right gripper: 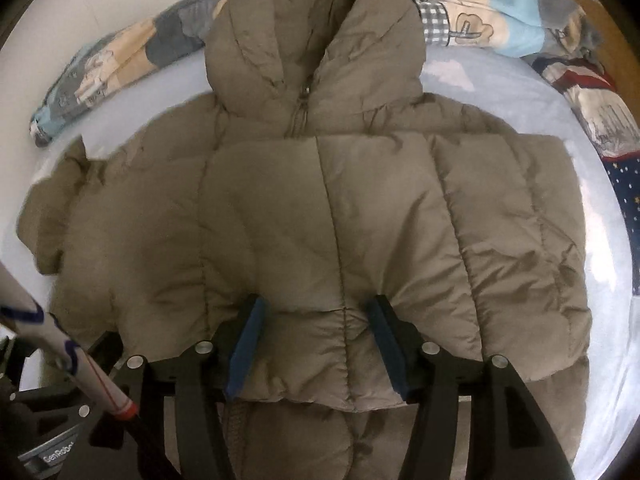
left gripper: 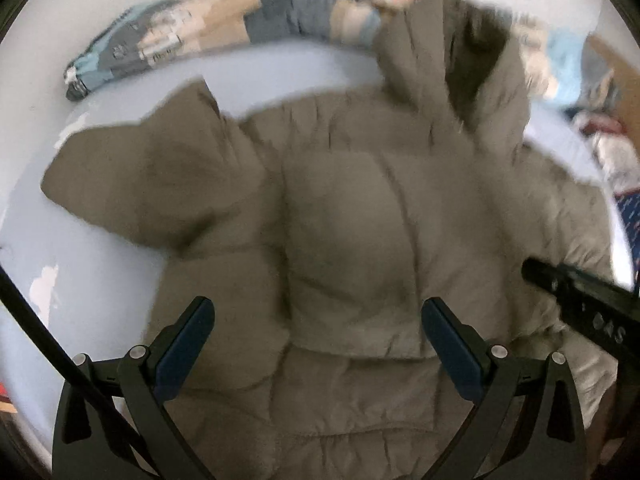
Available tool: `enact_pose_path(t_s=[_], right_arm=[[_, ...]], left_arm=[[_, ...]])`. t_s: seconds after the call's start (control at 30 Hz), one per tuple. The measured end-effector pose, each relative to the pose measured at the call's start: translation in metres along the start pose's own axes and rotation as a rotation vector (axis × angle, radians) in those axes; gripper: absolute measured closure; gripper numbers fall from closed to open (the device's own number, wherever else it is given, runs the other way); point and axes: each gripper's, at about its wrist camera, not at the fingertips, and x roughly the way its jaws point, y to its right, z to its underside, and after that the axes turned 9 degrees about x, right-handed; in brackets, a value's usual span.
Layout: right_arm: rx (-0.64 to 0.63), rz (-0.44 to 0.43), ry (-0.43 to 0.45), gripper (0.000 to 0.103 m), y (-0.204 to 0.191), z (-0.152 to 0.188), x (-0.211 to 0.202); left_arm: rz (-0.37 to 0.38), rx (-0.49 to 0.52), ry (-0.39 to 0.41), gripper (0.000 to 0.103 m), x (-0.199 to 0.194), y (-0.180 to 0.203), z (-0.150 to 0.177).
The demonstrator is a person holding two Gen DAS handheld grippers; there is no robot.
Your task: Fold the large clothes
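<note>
A: What's nearest the two cameras?

B: The grippers. The left gripper (left gripper: 318, 312) has its jaws wide apart with nothing between them; it hangs over the near part of a padded jacket (left gripper: 360, 240). The right gripper (right gripper: 316, 312) has its jaws partly apart, standing on either side of a stitched seam in the jacket's folded panel. The blue pads (right gripper: 246, 350) look clear of the cloth, not pinching it.

A: And where does the jacket lie?

B: Spread across the middle of a bed with a pale blue sheet (right gripper: 500, 92), front side up, its lower part reaching the near edge under the grippers. A quilted panel is folded over the chest. On the left a sleeve (left gripper: 152, 176) lies out toward the left edge of the bed. On the right side the jacket's edge looks tucked in and straight.

A: Farther back?

B: The hood (right gripper: 316, 36) points toward the far edge, with a zip (right gripper: 301, 114) below its opening. Behind it a patterned quilt (right gripper: 480, 12) is bunched along the far edge and round the far right corner. Blur hides its details in the left view.
</note>
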Motion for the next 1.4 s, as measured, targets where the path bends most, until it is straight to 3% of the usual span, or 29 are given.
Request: enact_pose_path(t_s=[0.1,0.3,0.47,0.67,0.8,0.93,1.1,1.2,1.27,1.4], right_arm=[[0.019,-0.082,0.047,0.043,-0.005,0.003,-0.033],[0.004,-0.186,0.163,0.042,-0.023,0.045,-0.099],[-0.065,-0.234,0.134,0.042,-0.048,0.07,-0.086],[-0.068,-0.236,0.095,0.042,-0.036,0.064,-0.067],[-0.066,-0.236,0.086,0.042,-0.026,0.061,-0.063],[-0.076,-0.24,0.096,0.042,-0.023,0.061,-0.064],[-0.088,-0.243,0.091,0.042,-0.022,0.062,-0.06],[-0.085,-0.241,0.083,0.042,-0.021,0.06,-0.056],[-0.083,-0.235,0.081,0.042,-0.022,0.058,-0.052],[-0.081,-0.226,0.082,0.042,-0.022,0.056,-0.045]], left_arm=[[0.021,-0.046,0.073,0.0,-0.022,-0.022,-0.007],[0.004,-0.137,0.104,0.0,-0.033,-0.078,-0.011],[-0.052,-0.259,0.099,0.0,-0.023,-0.145,-0.009],[-0.128,-0.44,0.083,0.0,-0.009,-0.255,0.011],[-0.087,-0.613,0.089,0.001,0.001,-0.324,0.028],[0.091,-0.79,0.108,0.034,0.021,-0.383,0.039],[0.117,-0.908,0.142,0.037,0.046,-0.432,0.047],[0.186,-0.978,0.189,0.05,0.063,-0.459,0.051],[0.221,-0.985,0.22,0.061,0.074,-0.464,0.05],[0.214,-1.008,0.203,0.062,0.103,-0.465,0.039]])
